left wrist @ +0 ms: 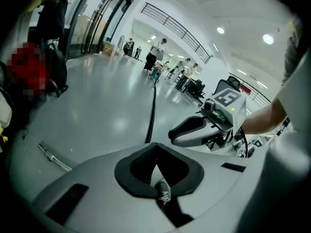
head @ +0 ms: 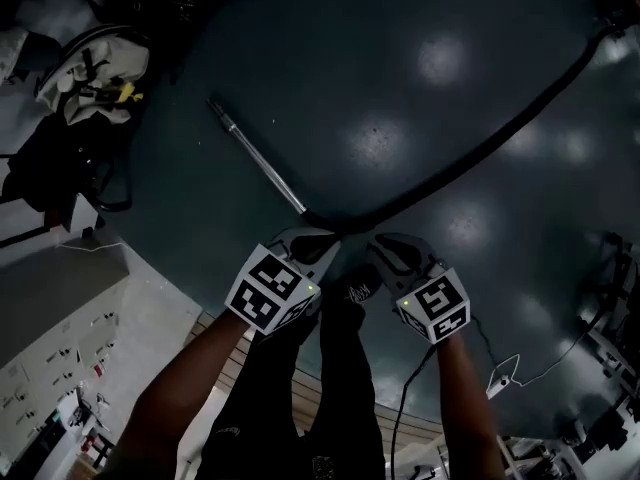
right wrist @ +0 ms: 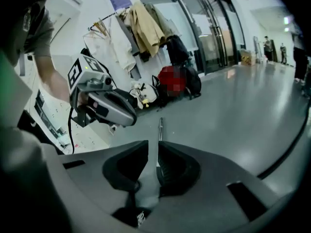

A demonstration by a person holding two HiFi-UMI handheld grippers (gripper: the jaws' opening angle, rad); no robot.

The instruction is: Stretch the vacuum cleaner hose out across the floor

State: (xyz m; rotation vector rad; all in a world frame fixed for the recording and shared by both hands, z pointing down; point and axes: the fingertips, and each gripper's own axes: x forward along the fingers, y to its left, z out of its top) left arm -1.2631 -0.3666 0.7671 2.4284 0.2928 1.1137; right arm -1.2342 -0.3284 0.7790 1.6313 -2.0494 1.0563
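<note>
My left gripper [left wrist: 156,147] has its dark pads pressed together with nothing caught in them. My right gripper [right wrist: 152,149] keeps a narrow slit between its pads, empty too; only floor shows through it. Both hang side by side above the glossy dark grey floor [head: 400,68]. Just beyond their tips, the long black ribbed vacuum hose [head: 480,153] lies in a shallow curve running away to the far right, joined to a slim silver metal wand [head: 258,156] angled off to the left.
</note>
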